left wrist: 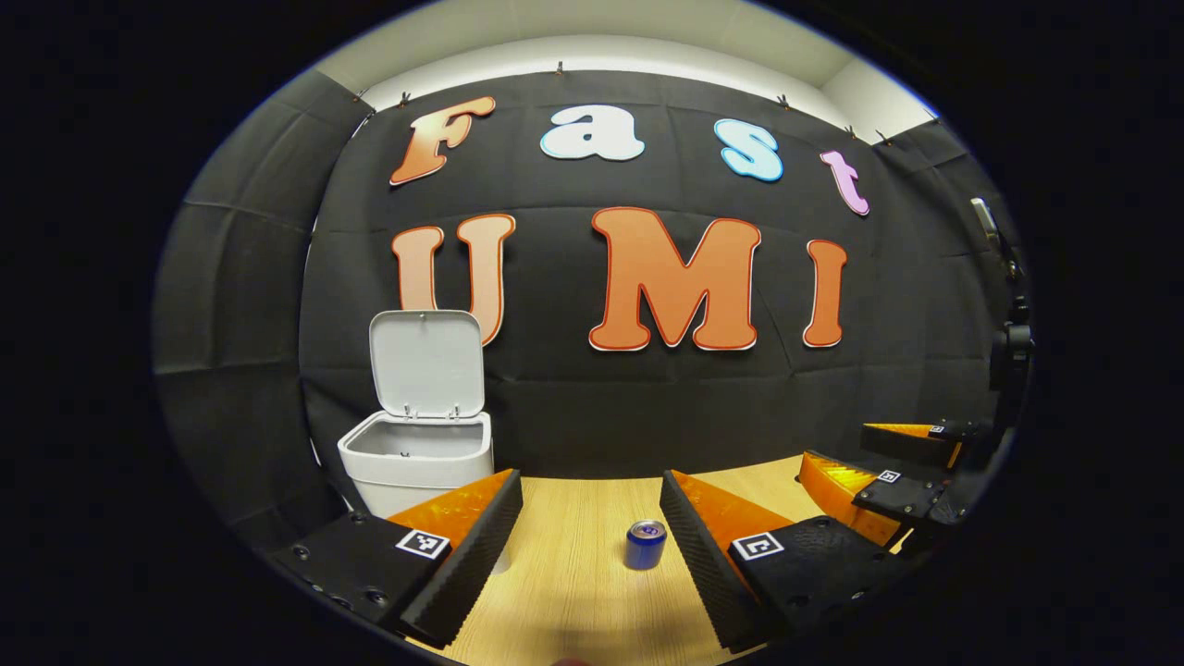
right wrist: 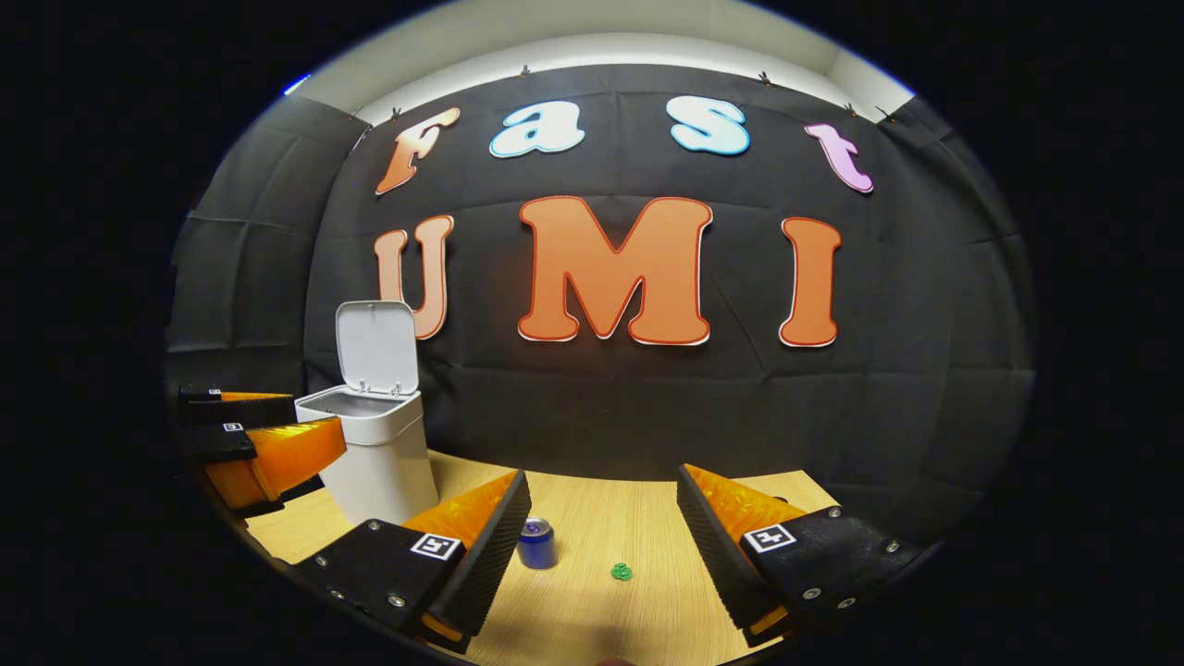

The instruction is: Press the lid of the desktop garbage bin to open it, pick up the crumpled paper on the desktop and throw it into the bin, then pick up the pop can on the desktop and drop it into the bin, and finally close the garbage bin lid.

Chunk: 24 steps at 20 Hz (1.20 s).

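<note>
While I watch through the left gripper view:
My left gripper [left wrist: 592, 555]: its two fingers stand wide apart with nothing between the pads, held above the light wooden tabletop [left wrist: 573, 601].
Bin: the white plastic desktop garbage bin [left wrist: 418, 461] sits at the far left of the table against the black cloth wall, its flat white lid [left wrist: 426, 363] swung upright, mouth uncovered.
Can: the small blue pop can [left wrist: 645, 544] stands upright on the wood, seen between my fingers but well ahead of them, nearer the right one.
Other claw: the right gripper [left wrist: 886, 467] shows at the right edge; I cannot tell how wide it stands.

Right gripper view:
My right gripper [right wrist: 603, 546]: fingers spread wide, holding nothing.
Can [right wrist: 536, 542]: upright, just beside the tip of the left-hand finger, not touched.
Green scrap: a small green object [right wrist: 622, 572], possibly crumpled paper, lies on the table right of the can.
Bin [right wrist: 377, 455]: far left, lid [right wrist: 376, 348] raised.
Left gripper [right wrist: 268, 444]: beside the bin's left wall.
</note>
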### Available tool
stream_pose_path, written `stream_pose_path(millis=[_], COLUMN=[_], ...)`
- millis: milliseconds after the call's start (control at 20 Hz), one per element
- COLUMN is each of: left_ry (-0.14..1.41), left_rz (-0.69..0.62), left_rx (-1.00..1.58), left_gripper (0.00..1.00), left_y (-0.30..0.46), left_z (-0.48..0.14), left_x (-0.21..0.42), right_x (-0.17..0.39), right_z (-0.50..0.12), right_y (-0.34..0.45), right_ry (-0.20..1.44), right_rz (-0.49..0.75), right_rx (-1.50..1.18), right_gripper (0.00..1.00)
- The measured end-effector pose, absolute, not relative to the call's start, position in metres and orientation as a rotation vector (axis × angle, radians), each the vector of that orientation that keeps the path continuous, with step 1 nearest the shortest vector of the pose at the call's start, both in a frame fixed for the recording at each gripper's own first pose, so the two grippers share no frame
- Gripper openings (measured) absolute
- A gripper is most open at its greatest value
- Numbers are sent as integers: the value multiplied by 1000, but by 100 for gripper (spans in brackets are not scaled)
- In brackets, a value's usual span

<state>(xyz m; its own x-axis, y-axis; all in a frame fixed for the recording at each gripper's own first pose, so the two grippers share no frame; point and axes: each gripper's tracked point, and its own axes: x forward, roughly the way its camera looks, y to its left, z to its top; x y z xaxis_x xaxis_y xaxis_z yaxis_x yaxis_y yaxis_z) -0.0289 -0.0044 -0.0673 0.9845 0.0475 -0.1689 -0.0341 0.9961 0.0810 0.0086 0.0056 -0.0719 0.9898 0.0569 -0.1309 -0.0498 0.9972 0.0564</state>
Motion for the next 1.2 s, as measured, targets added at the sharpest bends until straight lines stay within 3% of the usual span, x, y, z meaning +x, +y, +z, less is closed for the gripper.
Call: stream_pose_path(millis=[350, 900, 1200], left_ry=[171, 164, 219], left_rz=[49, 185, 284], left_rx=[86, 154, 179], left_gripper=[94, 94, 94], left_y=[-2, 41, 67], left_z=[-68, -49, -56], left_x=[-31, -50, -70], right_x=[21, 111, 113], right_z=[-94, -334, -404], right_y=[3, -1, -5], right_ry=[153, 656, 855], right_rz=[54, 27, -29], right_rx=[29, -15, -12], right_gripper=[95, 96, 92])
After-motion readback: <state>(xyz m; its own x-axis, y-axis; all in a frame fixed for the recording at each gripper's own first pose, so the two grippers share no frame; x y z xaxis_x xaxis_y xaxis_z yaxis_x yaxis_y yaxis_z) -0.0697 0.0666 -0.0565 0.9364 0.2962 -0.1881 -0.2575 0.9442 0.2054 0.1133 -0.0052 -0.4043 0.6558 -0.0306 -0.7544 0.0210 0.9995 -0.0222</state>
